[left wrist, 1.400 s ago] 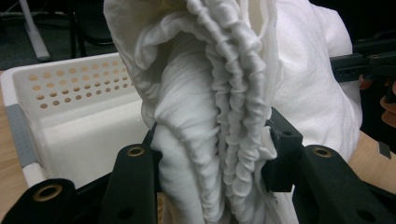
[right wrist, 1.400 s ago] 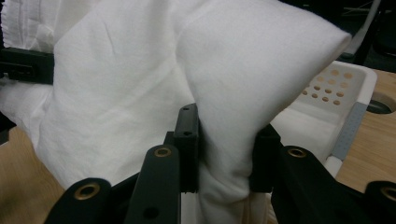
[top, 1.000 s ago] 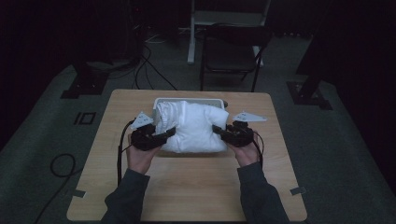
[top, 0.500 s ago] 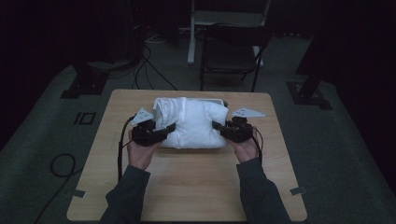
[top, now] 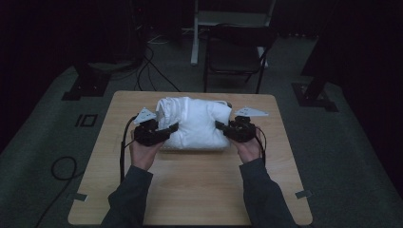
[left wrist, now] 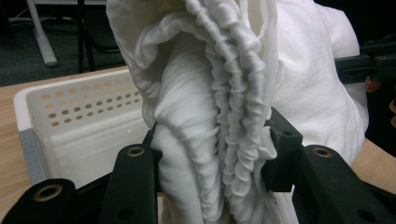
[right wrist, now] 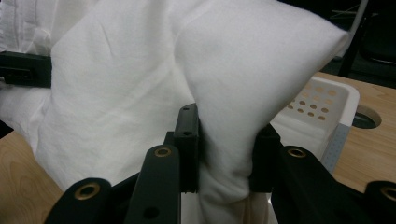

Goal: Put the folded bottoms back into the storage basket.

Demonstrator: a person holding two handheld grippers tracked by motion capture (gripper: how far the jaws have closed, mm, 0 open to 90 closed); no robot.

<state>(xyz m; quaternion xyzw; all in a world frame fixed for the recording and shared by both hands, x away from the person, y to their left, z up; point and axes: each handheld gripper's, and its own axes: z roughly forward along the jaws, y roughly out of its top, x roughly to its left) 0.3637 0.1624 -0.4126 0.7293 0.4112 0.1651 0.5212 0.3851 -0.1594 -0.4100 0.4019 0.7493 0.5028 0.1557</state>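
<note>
The white cloth bundle [top: 192, 122] sits at the back middle of the wooden table [top: 190, 194], over a white basket [left wrist: 70, 116] with little holes. The left gripper [top: 164, 132] pinches its ruffled edge at 9 o'clock. The right gripper [top: 223, 127] squeezes a fold at 3 o'clock. The room is dark. A black chair [top: 235, 52] stands at 12 o'clock on grey floor [top: 43, 142], with cables [top: 157, 71] at 11 o'clock.
</note>
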